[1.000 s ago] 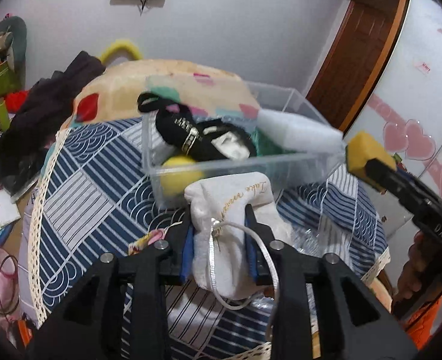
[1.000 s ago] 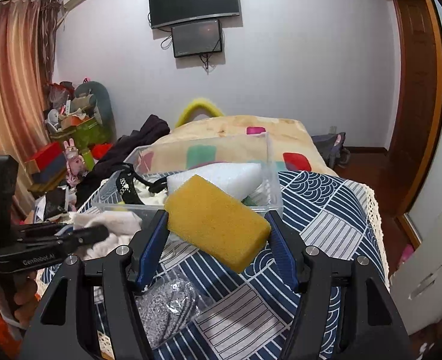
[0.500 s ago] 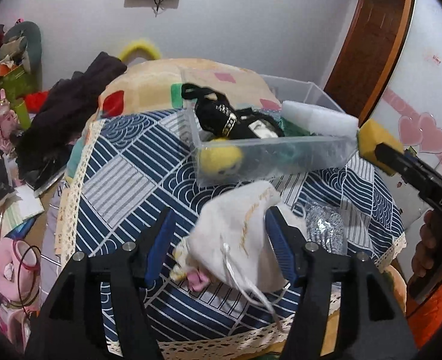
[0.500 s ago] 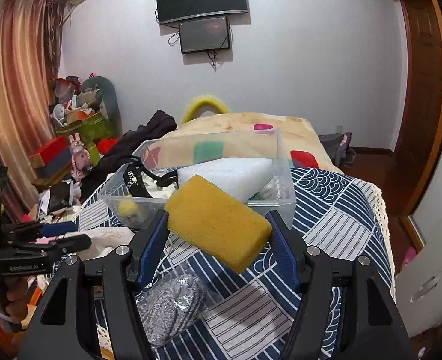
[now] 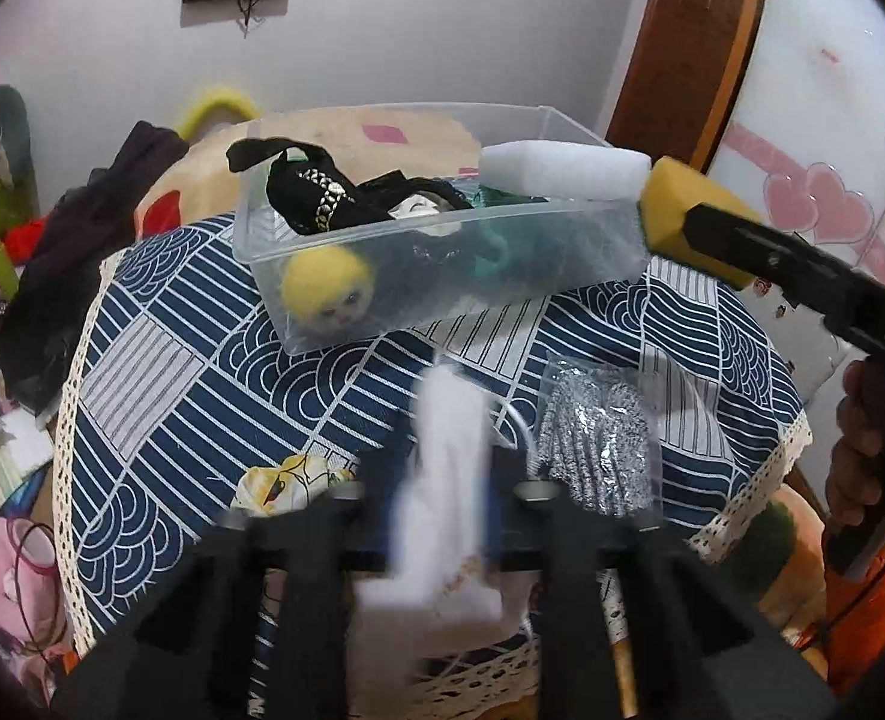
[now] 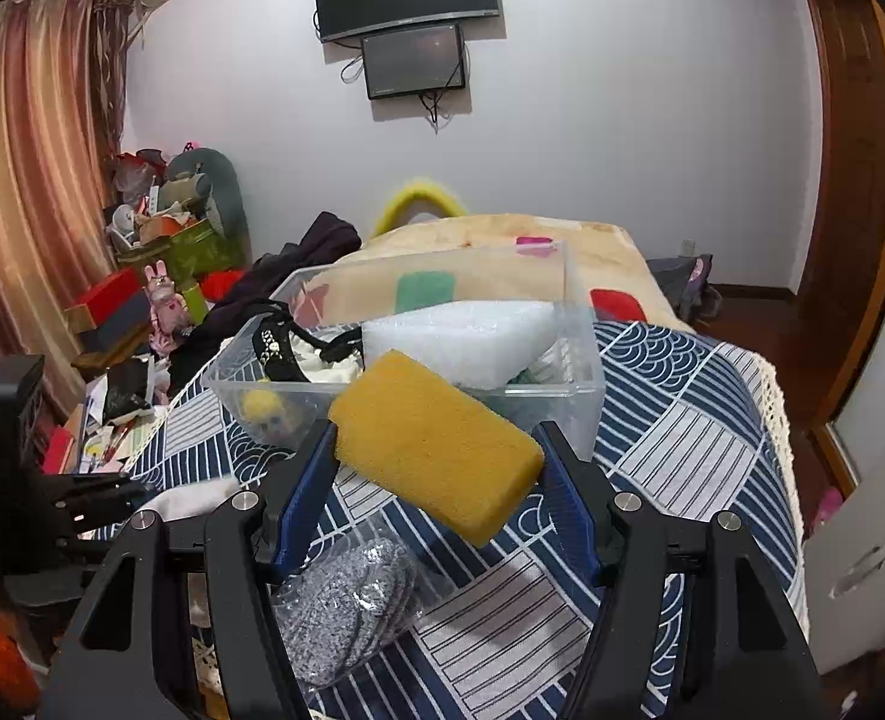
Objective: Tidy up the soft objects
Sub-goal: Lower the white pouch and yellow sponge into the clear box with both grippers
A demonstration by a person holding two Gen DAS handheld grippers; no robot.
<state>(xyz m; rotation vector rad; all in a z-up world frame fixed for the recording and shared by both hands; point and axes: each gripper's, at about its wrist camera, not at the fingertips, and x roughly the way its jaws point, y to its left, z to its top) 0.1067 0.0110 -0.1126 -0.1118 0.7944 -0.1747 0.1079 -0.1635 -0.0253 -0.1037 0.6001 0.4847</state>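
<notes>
My right gripper (image 6: 436,480) squeezes the yellow sponge (image 6: 436,447) just near the clear box (image 6: 580,384), my left gripper (image 5: 442,480) pinches the blurry white bag (image 5: 442,462), and either could slip out.

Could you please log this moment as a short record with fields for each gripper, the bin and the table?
left gripper: shut on white pouch, image blurred
right gripper: shut on yellow sponge, near bin
clear bin: holds white foam block, black fabric, yellow plush
table: bagged steel scourer in front of bin
</notes>
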